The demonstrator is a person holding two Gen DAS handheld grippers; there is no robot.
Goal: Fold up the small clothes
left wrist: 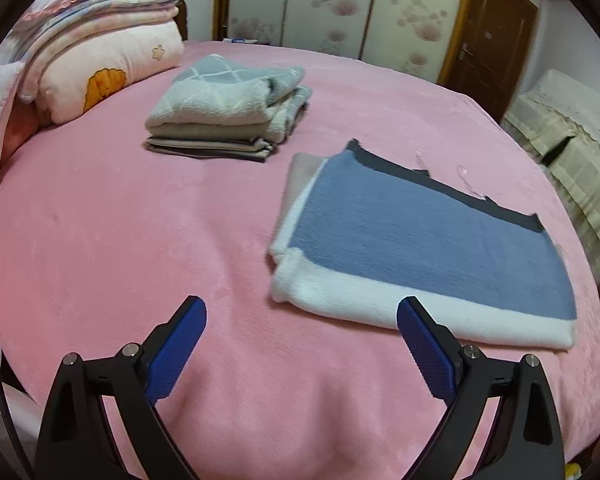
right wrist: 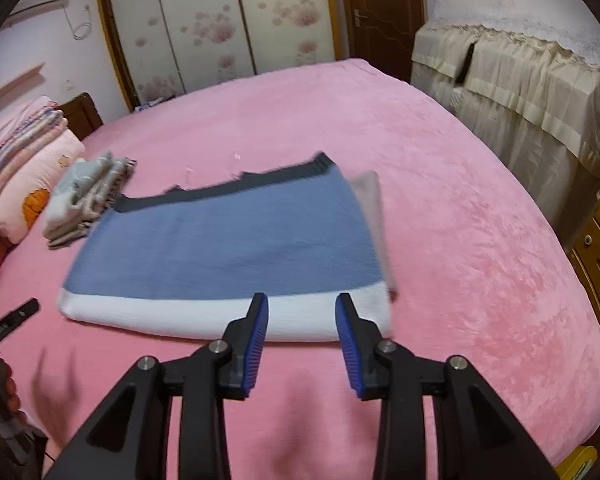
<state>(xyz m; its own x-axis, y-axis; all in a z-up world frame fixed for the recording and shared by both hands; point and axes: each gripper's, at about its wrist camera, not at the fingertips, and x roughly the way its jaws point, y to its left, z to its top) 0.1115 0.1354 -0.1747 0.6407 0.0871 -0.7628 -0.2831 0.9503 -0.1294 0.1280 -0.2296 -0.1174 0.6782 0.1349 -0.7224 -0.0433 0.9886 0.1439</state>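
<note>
The left tool [left wrist: 302,312] points forward and down. Its two black fingers stand wide apart, and the blue pads [left wrist: 176,350] face each other with nothing between them. The pads touch nothing.

The right tool [right wrist: 302,308] also points forward and down. Its fingers stand apart, but less wide than those of the left one, and its blue pads [right wrist: 256,346] hold nothing.

In the right wrist view, at the lower left edge, a part of a hand [right wrist: 12,390] is visible, holding a black body. A black finger tip [right wrist: 18,314] shows above it.
</note>
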